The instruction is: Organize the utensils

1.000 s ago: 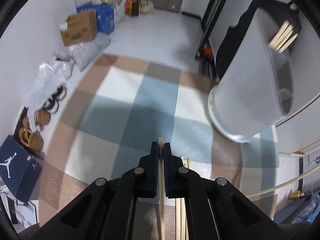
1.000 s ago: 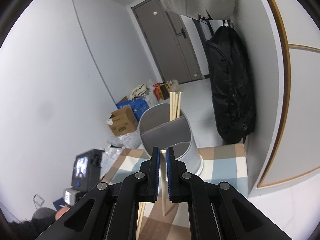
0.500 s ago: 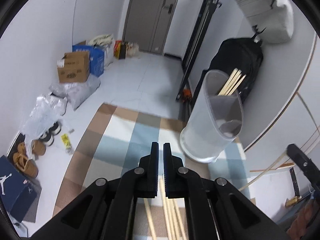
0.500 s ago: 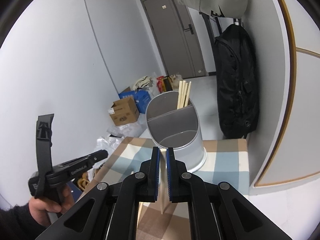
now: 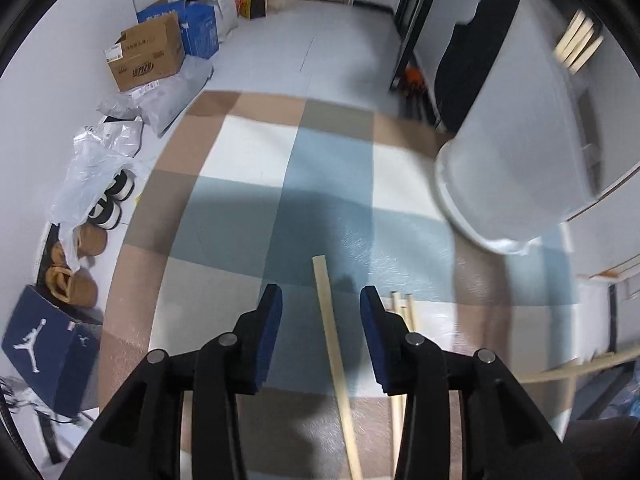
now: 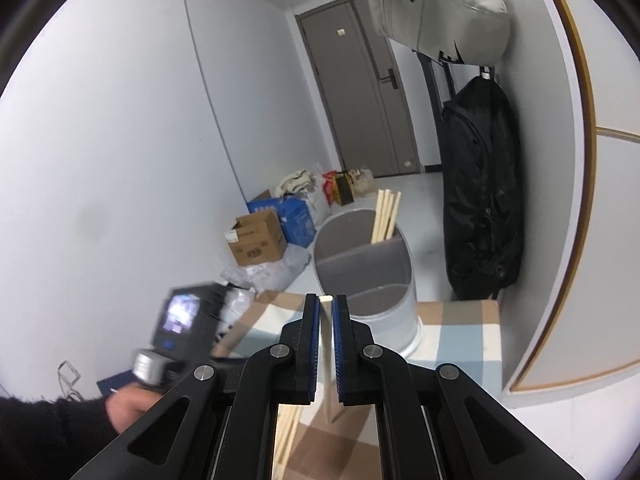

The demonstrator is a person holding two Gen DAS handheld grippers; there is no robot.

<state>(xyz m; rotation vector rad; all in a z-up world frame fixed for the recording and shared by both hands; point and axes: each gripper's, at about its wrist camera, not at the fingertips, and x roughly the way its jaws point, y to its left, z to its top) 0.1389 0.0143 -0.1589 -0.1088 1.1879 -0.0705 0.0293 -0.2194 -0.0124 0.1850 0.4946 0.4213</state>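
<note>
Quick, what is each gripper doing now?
Left gripper: open, holding nothing; a chopstick lies between its jaws.
Right gripper: closed on a chopstick.

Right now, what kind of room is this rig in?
Probably a home entryway: a closed door, a black bag hung on the wall, and shoes and cardboard boxes along the floor beside a checked mat.

light: even indoor, soft shadows | blur: motion smear at frame sides | edges: fisheye warp, black vignette

Left claw (image 5: 320, 306) spread wide, angled downward; right claw (image 6: 327, 308) pinched nearly closed.
</note>
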